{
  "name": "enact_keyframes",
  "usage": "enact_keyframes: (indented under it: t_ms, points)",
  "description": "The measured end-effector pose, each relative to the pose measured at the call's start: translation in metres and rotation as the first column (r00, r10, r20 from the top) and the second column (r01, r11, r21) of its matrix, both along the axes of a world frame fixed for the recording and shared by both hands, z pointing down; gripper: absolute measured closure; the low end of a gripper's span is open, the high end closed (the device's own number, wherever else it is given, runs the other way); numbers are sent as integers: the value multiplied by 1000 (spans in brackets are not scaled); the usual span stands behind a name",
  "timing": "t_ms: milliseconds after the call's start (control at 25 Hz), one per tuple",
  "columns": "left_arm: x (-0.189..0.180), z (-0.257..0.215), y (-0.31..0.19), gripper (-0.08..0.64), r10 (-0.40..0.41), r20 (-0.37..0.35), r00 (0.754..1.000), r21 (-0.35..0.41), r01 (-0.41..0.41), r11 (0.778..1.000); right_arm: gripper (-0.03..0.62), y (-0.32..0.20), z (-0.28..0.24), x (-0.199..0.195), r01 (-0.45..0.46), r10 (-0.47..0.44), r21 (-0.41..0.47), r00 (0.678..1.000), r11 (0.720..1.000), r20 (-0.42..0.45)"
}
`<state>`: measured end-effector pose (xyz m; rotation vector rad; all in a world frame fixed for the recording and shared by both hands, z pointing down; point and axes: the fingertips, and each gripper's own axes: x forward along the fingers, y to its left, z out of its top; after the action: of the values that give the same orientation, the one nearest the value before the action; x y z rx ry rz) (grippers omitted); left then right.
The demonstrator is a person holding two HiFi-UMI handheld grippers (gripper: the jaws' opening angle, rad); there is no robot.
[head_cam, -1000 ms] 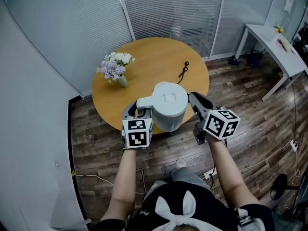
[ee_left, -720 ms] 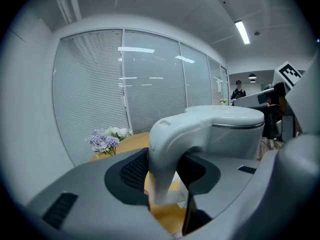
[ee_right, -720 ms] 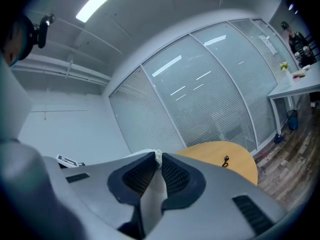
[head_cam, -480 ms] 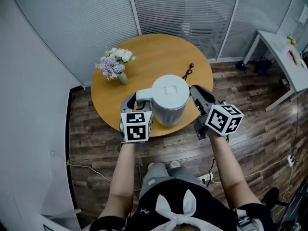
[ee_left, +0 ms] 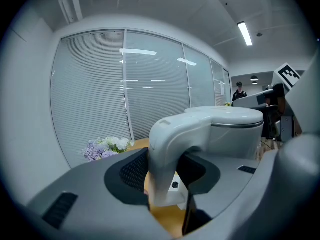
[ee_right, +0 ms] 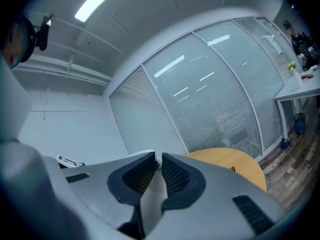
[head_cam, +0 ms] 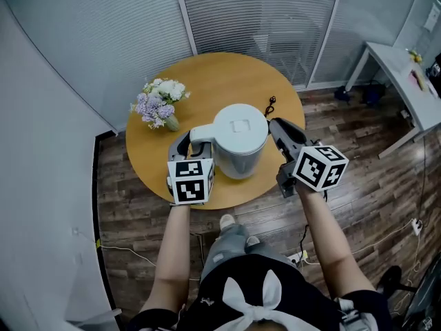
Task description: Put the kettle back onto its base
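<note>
Left gripper (head_cam: pixel 193 143): jaws clamped on the curved handle (ee_left: pixel 169 149) of the white plastic electric kettle (head_cam: pixel 240 140), one pad on each side of the handle, near its lower end.

Right gripper (head_cam: pixel 279 128): jaws drawn together with only a slit between the pads and nothing gripped. It lies just beside the kettle's right flank; contact cannot be told.

Kettle: upright, lid on, over the near half of the round wooden table (head_cam: pixel 220 78), handle pointing left. Whether its foot rests on the tabletop cannot be told.

Other items on the table: a small vase of lilac and white flowers (head_cam: pixel 157 102) at the left edge, and a thin black cord (head_cam: pixel 269 105) at the far right, both apart from the kettle.

A white desk (head_cam: pixel 400 64) stands far right on the dark plank floor (head_cam: pixel 372 178).
</note>
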<state>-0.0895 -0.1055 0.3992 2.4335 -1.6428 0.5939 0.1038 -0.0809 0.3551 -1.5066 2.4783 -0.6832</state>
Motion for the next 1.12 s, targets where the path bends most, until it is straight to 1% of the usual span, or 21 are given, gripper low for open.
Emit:
enact_keyframes:
  t_ms: [160, 320, 400, 520, 720, 1000, 1120]
  points:
    - [-1, -5, -23, 383, 18, -15, 1000, 4, -18, 1000, 540, -21, -8, -2, -3, 3, 10, 1000, 1000, -1]
    - [-1, -11, -46, 383, 29, -17, 999, 21, -29, 999, 540, -41, -13, -2, -28, 28, 18, 999, 999, 21]
    - [-1, -13, -65, 383, 40, -17, 999, 24, -40, 999, 540, -58, -15, -2, -43, 42, 20, 999, 999, 27]
    - [-1, -14, -90, 383, 56, -21, 998, 22, -56, 998, 540, -80, -17, -2, -63, 62, 19, 998, 998, 29]
    - [3, -8, -115, 383, 69, -21, 997, 19, -69, 997, 541, -102, -10, 1, -94, 94, 4, 995, 996, 41]
    - [10, 17, -135, 383, 86, -15, 996, -29, -87, 996, 541, -124, 13, 9, -126, 128, -39, 990, 991, 66]
    - [11, 30, -139, 383, 67, -1, 998, -48, -67, 997, 541, -132, 28, 11, -108, 112, -71, 992, 992, 64]
